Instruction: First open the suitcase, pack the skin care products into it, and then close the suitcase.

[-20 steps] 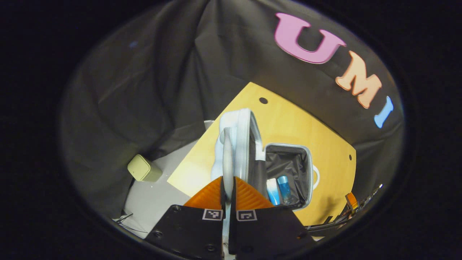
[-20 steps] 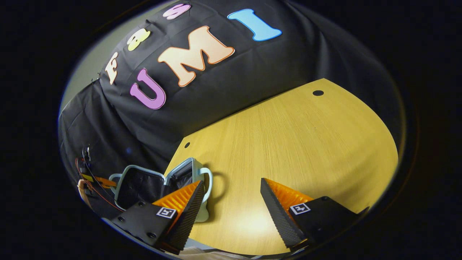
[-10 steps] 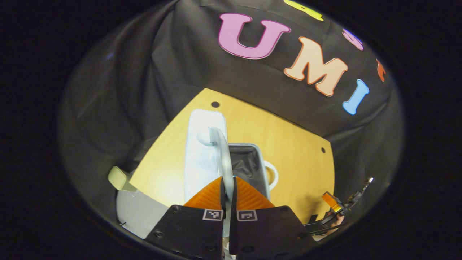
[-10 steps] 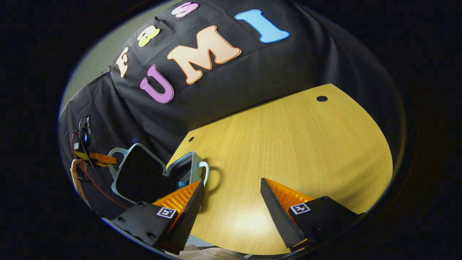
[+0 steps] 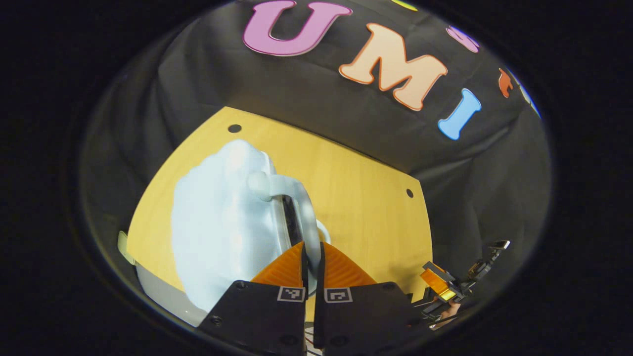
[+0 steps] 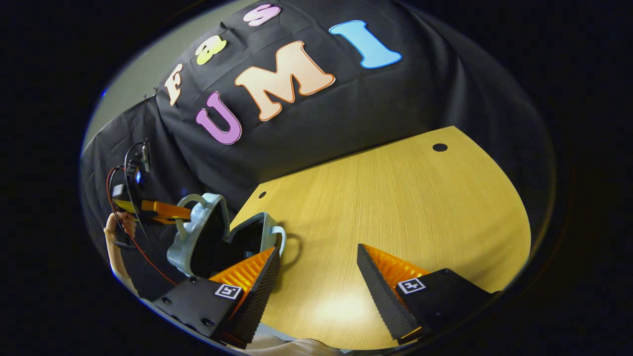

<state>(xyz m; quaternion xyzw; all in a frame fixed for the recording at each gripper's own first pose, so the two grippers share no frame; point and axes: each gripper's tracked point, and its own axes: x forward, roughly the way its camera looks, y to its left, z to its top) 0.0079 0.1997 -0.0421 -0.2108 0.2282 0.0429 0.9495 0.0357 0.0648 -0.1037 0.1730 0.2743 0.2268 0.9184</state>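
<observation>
Suitcase (image 5: 222, 222), pale blue hard shell, sits on the yellow wooden table (image 5: 366, 198) near its left edge. In the left gripper view the lid's outer shell faces the camera, long axis running away toward the booth wall, lid tilted over the base with a dark gap along the seam. In the right gripper view the suitcase (image 6: 198, 237) stands part-open like a clamshell, mouth facing the right gripper, dark lining visible inside; contents too dark to make out.

Left gripper (image 5: 311, 257): orange fingers drawn together, clamped on the lid's handle (image 5: 301, 207), which arches from the shell down between the pads. From the right gripper view the left gripper (image 6: 163, 210) meets the handle at the lid's top, a hand (image 6: 123, 227) behind it.

Right gripper (image 6: 316, 267): fingers spread wide, holding nothing, hovering over bare tabletop just right of the suitcase; its left finger overlaps the base's near corner in view, contact unclear.

Table right of the suitcase is open wood out to the curved far edge; small holes near the rim. Black cloth wall close behind the table.
</observation>
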